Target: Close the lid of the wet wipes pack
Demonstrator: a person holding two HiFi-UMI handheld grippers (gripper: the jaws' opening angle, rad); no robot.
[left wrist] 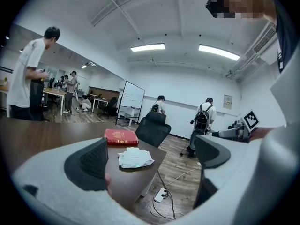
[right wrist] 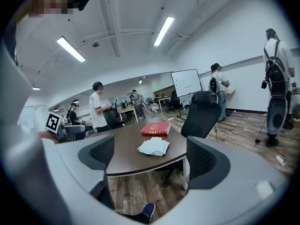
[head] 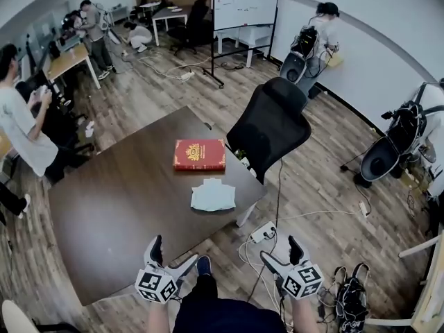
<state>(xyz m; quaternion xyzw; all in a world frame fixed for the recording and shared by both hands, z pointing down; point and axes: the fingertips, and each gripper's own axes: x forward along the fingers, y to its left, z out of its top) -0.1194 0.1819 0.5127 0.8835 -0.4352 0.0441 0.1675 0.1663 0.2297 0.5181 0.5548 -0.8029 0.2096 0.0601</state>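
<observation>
Your left tool (head: 171, 254) and right tool (head: 281, 250) both hang short of the desk (head: 118, 207), each with its jaws wide apart and nothing between them. The wet wipes pack (head: 213, 194) lies near the desk's right corner, just on your side of the red book (head: 200, 154). Its lid is too small to make out from here, so come in close first; the pack looks soft and likely to slide, so pin its body with one tool and press the flap flat with the other.
</observation>
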